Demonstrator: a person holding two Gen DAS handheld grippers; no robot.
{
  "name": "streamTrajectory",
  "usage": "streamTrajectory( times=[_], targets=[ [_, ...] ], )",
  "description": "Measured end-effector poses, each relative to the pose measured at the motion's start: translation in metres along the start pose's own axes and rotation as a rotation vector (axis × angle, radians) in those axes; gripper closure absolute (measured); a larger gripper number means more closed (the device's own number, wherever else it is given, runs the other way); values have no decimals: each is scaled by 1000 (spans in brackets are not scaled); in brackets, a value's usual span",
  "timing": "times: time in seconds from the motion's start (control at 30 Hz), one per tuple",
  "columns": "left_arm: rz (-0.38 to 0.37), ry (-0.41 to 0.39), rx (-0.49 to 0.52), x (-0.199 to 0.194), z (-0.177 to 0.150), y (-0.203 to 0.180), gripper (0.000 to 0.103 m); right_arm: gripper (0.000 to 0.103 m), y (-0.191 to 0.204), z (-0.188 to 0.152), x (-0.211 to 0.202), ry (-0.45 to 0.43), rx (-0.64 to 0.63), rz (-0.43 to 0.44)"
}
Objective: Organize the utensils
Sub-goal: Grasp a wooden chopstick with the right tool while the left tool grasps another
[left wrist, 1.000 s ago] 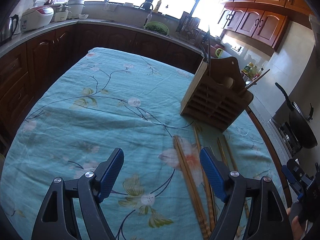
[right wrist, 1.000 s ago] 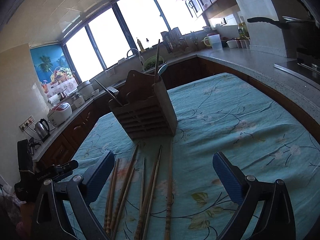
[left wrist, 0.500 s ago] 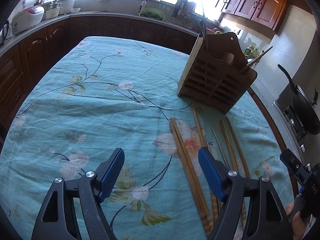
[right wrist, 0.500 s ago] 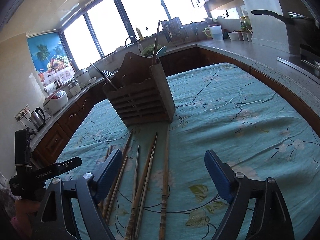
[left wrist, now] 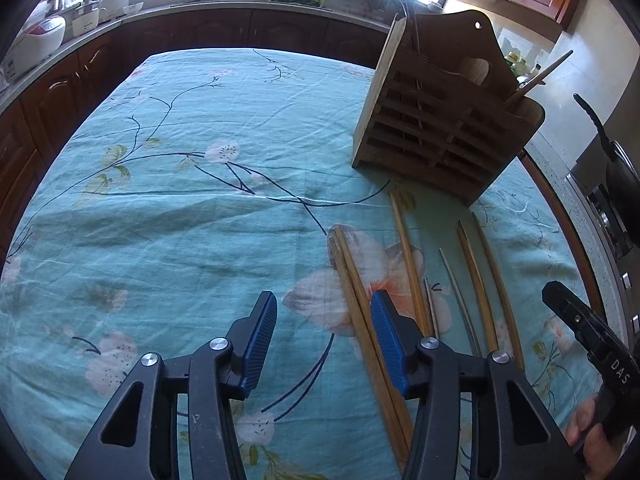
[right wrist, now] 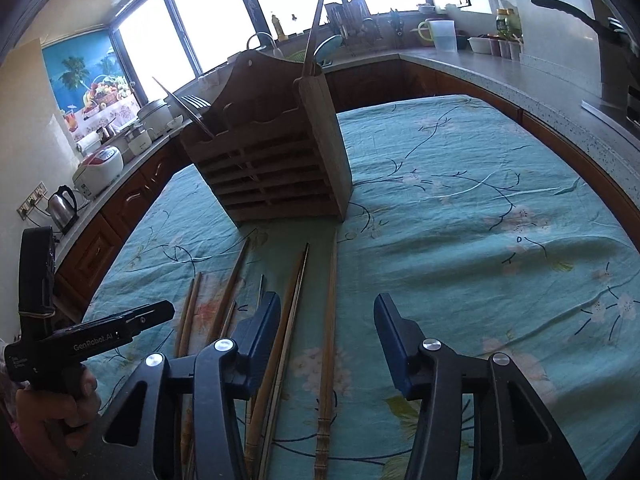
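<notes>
Left gripper (left wrist: 320, 332): we hold it low over the tablecloth (left wrist: 180, 216), fingers apart and gripping nothing; its right pad sits just beside the leftmost pair of chopsticks (left wrist: 356, 304), which we judge is a line-up for picking that pair.

Right gripper (right wrist: 326, 340): we have it spread wide and empty too, straddling a single chopstick (right wrist: 329, 320) that lies between the two pads, so a squeeze here would likely take it.

Loose chopsticks (right wrist: 224, 296): we see them laid roughly side by side on the cloth, tips pointing at the wooden holder (right wrist: 272, 160) — an easy lie for lifting one at a time and carrying it straight ahead.

Wooden holder: it stands upright at the far end of the row, near the chopstick tips, its slatted front facing us.

Holder contents: we spot a fork (right wrist: 196, 102) and a thin utensil leaning out of one end, a tall stick (right wrist: 316, 20) rising from the other; which compartment each sits in we cannot tell.

Stage: most chopsticks are not yet in the holder, so we reckon the sorting is early.

Risk: neighbours lie close, and we could pinch two at once.
</notes>
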State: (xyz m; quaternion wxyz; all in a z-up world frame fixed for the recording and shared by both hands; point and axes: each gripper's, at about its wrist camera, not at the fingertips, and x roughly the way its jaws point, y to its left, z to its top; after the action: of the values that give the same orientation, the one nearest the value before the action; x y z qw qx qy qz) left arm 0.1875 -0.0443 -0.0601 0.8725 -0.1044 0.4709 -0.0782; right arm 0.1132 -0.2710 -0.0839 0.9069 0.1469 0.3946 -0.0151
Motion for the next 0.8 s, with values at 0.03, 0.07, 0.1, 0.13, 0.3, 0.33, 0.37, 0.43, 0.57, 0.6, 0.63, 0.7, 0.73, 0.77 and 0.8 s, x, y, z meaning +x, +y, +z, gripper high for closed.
streamTrajectory(
  times=[0.03,0.07,0.1,0.13,0.3,0.33,0.37,0.43,0.57,0.6,0.63,0.7,0.73,0.77,0.8],
  targets=[
    [1,6,2,3,1,-1,60,57,0,1,4,12,-3,-3],
    [0,14,4,6,1,-1,61,62,0,2,9,22,-6,-6],
    [0,21,6,10,1,-2,64,65,1,4,13,32,-11,-11],
    [6,15,13,12,2,-3,66,66,1,5,18,43,-16,-16],
    [28,9,52,18,5,-9,69,70,0,13,40,87,-39,-40],
    [30,10,62,19,5,-10,69,70,1,14,44,92,-42,-44],
    [31,11,69,20,6,-11,70,70,0,16,47,97,-45,-47],
    [27,15,80,22,8,-12,76,71,0,20,53,106,-52,-58],
    [-11,34,120,25,11,-13,91,75,0,26,66,122,-67,-76],
    [-17,38,139,26,11,-15,93,75,0,27,69,127,-72,-79],
    [-13,39,163,27,11,-17,93,75,2,29,72,127,-82,-85],
    [-11,47,202,28,11,-18,93,75,5,31,75,130,-103,-98],
    [-18,55,202,28,13,-17,93,75,6,33,77,133,-108,-99],
    [-28,66,184,29,14,-14,93,75,6,34,78,134,-111,-99],
    [-38,78,164,30,16,-12,92,75,6,35,80,135,-117,-101]
  ],
)
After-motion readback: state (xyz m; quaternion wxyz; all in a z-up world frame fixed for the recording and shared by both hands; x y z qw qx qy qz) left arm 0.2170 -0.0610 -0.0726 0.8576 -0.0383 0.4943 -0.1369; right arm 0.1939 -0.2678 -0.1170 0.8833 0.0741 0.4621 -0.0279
